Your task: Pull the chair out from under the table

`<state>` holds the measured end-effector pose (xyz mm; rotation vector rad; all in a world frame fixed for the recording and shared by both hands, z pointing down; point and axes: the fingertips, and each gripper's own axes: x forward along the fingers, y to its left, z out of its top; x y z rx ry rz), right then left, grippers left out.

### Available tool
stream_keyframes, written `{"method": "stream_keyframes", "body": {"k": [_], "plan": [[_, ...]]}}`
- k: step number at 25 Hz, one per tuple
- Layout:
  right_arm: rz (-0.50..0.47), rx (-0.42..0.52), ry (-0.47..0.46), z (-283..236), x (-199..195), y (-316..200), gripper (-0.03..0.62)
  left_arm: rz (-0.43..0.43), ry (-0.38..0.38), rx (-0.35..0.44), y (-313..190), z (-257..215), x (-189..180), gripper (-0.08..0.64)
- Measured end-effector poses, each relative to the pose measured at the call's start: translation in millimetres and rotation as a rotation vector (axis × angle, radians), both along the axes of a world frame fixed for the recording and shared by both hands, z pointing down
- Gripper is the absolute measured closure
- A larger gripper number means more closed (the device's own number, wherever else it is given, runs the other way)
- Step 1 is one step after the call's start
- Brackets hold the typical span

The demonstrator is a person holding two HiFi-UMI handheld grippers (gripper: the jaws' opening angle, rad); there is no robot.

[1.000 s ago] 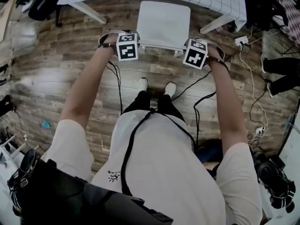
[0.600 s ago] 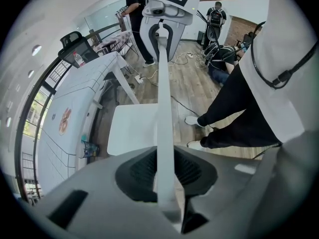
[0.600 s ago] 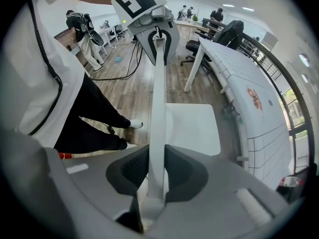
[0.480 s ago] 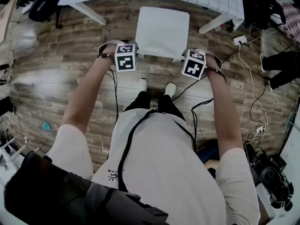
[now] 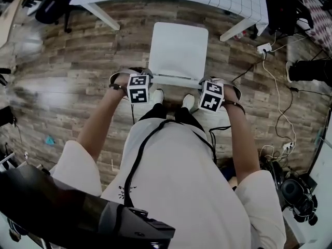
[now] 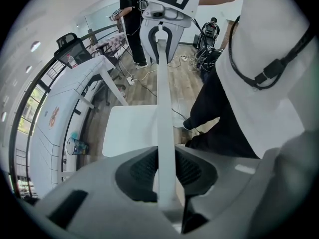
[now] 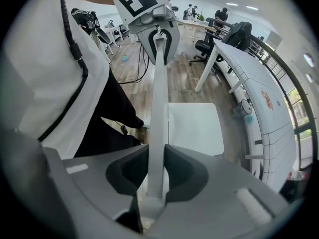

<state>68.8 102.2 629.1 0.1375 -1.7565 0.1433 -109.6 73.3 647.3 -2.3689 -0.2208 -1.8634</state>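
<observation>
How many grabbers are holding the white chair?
2. The left gripper clamps the left end of the chair's back rail; the right gripper clamps the right end. No other grippers are visible.

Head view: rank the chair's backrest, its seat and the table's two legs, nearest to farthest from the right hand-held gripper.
1. Backrest: clamped in the right hand-held gripper.
2. Seat: just beyond, at centre.
3. Right table leg: upper right.
4. Left table leg: far upper left.
</observation>
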Motion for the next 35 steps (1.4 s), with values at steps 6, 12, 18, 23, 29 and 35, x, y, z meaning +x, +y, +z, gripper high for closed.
{"method": "stream_keyframes", "body": {"k": [6,12,18,23,29,35], "plan": [[-0.004,-0.021,-0.003,0,-7,39,0.503,-0.003,0.003,-0.026,40,-1,-7,0.476],[0.006,-0.021,-0.005,0,-10,51,0.502,-0.004,0.003,-0.033,53,-1,-10,0.476],[0.009,-0.017,0.0,-1,-9,50,0.502,-0.01,0.002,-0.041,52,-1,-10,0.472],[0.044,-0.037,-0.094,-12,-11,53,0.488,-0.087,0.09,-0.117,53,-15,-5,0.414],[0.186,-0.02,-0.306,-59,-14,38,0.471,-0.223,0.288,-0.18,41,-59,20,0.385],[0.417,0.088,-0.598,-105,-16,7,0.543,-0.416,0.536,-0.191,7,-109,58,0.45]]}}
